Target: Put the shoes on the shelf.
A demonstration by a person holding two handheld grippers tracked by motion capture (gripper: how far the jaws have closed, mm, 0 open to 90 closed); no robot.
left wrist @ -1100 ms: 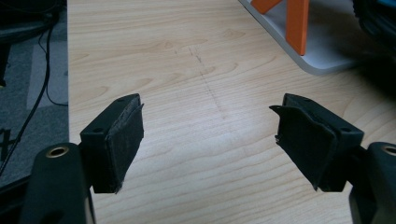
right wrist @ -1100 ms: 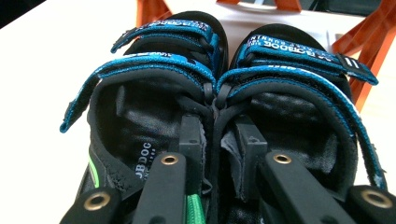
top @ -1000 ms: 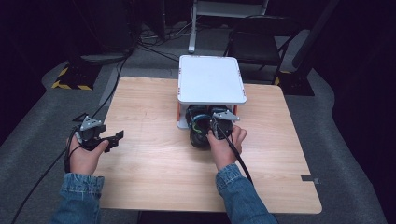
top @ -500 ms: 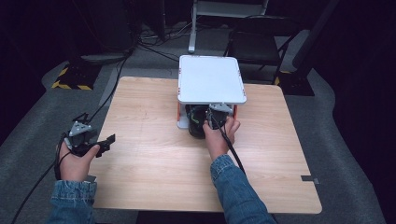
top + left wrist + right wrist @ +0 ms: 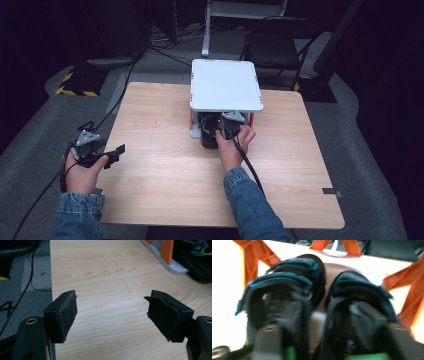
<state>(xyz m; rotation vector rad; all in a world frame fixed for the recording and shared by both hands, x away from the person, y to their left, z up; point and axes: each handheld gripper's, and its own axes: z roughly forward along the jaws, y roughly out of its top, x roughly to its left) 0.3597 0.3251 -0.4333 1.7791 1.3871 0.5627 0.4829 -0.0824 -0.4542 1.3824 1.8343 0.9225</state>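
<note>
Black shoes point(image 5: 317, 307) w/ teal straps sit side by side under the white shelf point(image 5: 225, 85) on orange legs, at the desk's point(image 5: 165, 180) far edge, mid-width. Our right tool point(image 5: 220, 131) is pushed in at the pair; its jaws reach into the shoe openings, but we can't tell if they're apart or clamped, view's too blurred. Left tool point(image 5: 112, 315) hangs at the left edge, jaws wide apart, holding nothing. We judge this the grasp step. Next: firm pinch on both inner walls, then a straight pull toward us, clear of the legs.
</note>
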